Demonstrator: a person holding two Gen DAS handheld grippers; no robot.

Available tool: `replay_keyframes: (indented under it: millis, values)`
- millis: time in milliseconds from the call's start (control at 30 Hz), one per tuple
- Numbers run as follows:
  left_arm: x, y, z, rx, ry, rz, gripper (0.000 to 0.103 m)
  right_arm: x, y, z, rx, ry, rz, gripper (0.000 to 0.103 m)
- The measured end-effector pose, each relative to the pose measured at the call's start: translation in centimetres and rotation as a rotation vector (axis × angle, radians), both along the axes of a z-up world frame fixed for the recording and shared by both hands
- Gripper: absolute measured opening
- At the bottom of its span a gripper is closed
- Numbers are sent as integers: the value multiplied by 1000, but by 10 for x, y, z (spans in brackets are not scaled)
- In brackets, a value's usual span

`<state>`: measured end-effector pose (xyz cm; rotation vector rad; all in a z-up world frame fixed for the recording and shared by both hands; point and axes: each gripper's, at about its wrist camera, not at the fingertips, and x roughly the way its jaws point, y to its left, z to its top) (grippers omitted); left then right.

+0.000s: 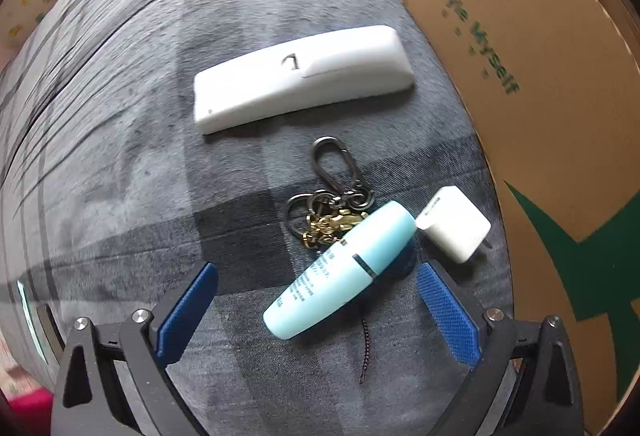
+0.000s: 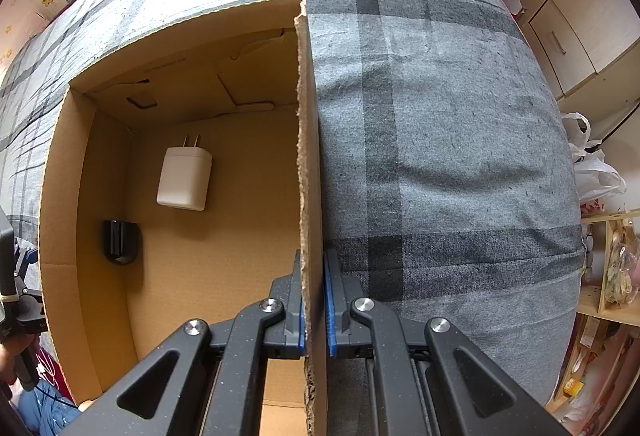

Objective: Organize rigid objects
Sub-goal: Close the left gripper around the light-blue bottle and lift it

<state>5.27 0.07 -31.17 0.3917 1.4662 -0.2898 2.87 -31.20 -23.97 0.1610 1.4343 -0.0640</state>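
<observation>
In the left wrist view my left gripper (image 1: 318, 292) is open, its blue pads on either side of a light blue tube (image 1: 340, 272) lying on the plaid bedcover. A keychain with a carabiner (image 1: 330, 195) lies just beyond the tube. A white charger plug (image 1: 454, 224) lies to its right. A long white block marked "L" (image 1: 300, 77) lies farther off. In the right wrist view my right gripper (image 2: 314, 276) is shut on the right wall (image 2: 308, 155) of an open cardboard box. Inside the box lie a white charger (image 2: 184, 177) and a small black object (image 2: 120, 242).
The cardboard box's outer side (image 1: 540, 115) stands close on the right in the left wrist view. The grey plaid bedcover (image 2: 440, 135) spreads to the right of the box. Cabinets (image 2: 568, 23), plastic bags and a shelf stand beyond the bed's right edge.
</observation>
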Motion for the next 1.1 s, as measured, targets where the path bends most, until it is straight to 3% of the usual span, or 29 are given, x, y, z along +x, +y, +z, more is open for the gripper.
replay_keyframes:
  millis: [100, 267, 467, 500, 533, 800, 1100]
  values:
    - [-1, -9, -4, 20, 18, -78, 94, 1, 0, 0, 1, 0, -3, 6]
    - [3, -15, -7, 18, 37, -101, 83, 0, -1, -1, 3, 0, -4, 6]
    - [4, -29, -4, -12, 86, -137, 49, 0, -1, -1, 4, 1, -5, 6]
    - [4, -32, -4, -8, 90, -139, 35, 0, -1, -1, 4, 1, -5, 6]
    - [4, -35, -3, -13, 92, -141, 29, 0, -1, -1, 3, 1, -5, 6]
    - [-2, -36, -1, -39, 106, -136, 28, 0, -2, -1, 4, 1, -7, 6]
    - [-8, -17, 28, -59, 71, -38, 28, 1, -1, 0, 3, -1, -8, 6]
